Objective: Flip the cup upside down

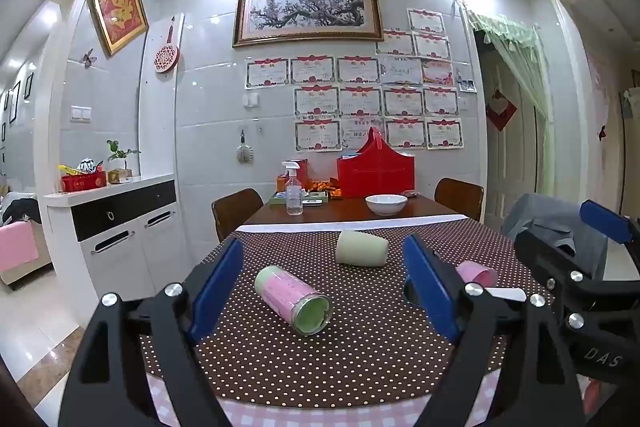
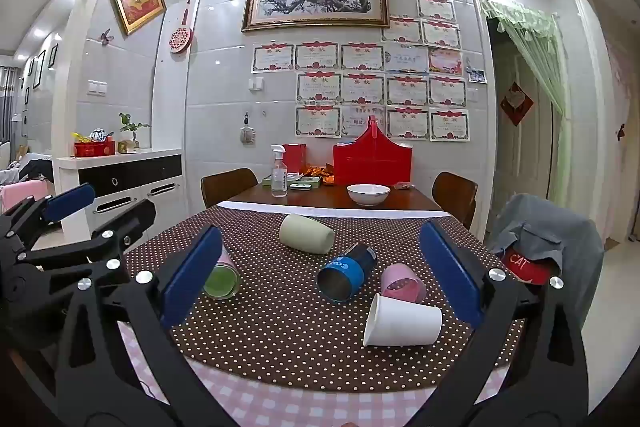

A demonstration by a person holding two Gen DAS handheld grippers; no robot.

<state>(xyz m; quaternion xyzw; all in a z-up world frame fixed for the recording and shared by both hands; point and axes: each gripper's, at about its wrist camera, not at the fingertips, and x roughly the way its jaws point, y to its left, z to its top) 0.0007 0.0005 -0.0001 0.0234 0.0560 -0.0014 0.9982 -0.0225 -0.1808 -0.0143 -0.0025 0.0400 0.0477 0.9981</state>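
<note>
Several cups lie on their sides on the brown dotted cloth [image 2: 280, 327]. A pink-and-green cup [image 1: 294, 305] lies between the blue pads of my open left gripper [image 1: 324, 283]; it also shows in the right wrist view [image 2: 221, 277]. A pale green cup [image 1: 361, 248] [image 2: 306, 233] lies farther back. A blue cup [image 2: 347, 273], a pink cup [image 2: 402, 283] [image 1: 477, 273] and a white paper cup [image 2: 402, 321] lie between the pads of my open right gripper [image 2: 320, 271]. Neither gripper touches a cup.
A white bowl [image 2: 368, 194], a spray bottle [image 2: 279, 171] and a red box [image 2: 372, 163] stand at the table's far end. Chairs stand on both sides; the right one [image 2: 548, 231] carries grey clothing. A white cabinet [image 2: 120, 179] is at the left.
</note>
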